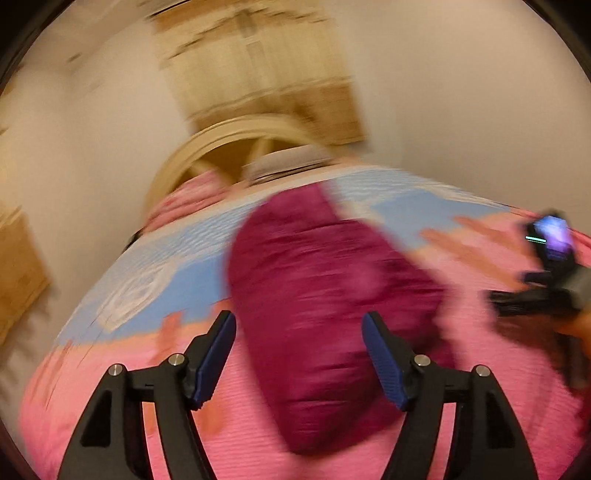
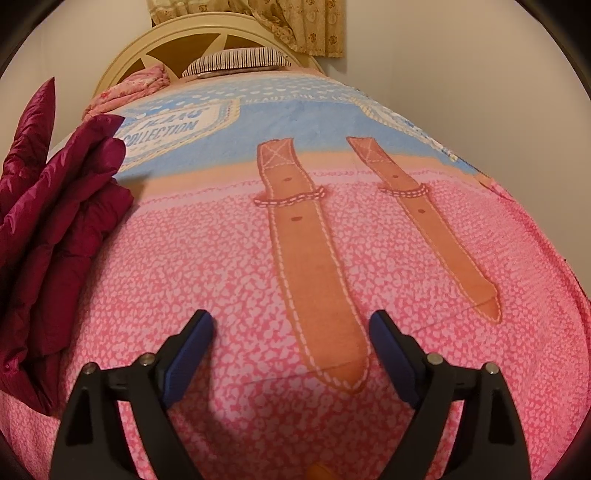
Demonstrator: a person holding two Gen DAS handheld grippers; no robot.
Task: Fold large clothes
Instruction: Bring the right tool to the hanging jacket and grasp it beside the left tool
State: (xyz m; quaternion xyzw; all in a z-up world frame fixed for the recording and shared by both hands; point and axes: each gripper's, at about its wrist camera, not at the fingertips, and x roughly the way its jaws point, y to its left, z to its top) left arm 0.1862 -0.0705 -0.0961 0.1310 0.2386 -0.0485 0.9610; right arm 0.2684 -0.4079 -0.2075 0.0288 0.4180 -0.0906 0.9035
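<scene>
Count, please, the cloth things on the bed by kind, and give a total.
Dark red quilted jacket: 1
Pink and blue bedspread: 1
Striped pillow: 1
Pink flowered folded cloth: 1
Total: 4

A pink and blue bedspread (image 2: 258,258) covers the bed. At its far end, a striped pillow (image 2: 236,61) lies against a cream headboard (image 2: 177,35). Patterned curtains (image 2: 317,26) hang beyond.

Bed (image 2: 369,258) (pink-and-blue cover) under maroon jacket (image 2: 55,221), pillow (image 2: 236,61)
</scene>
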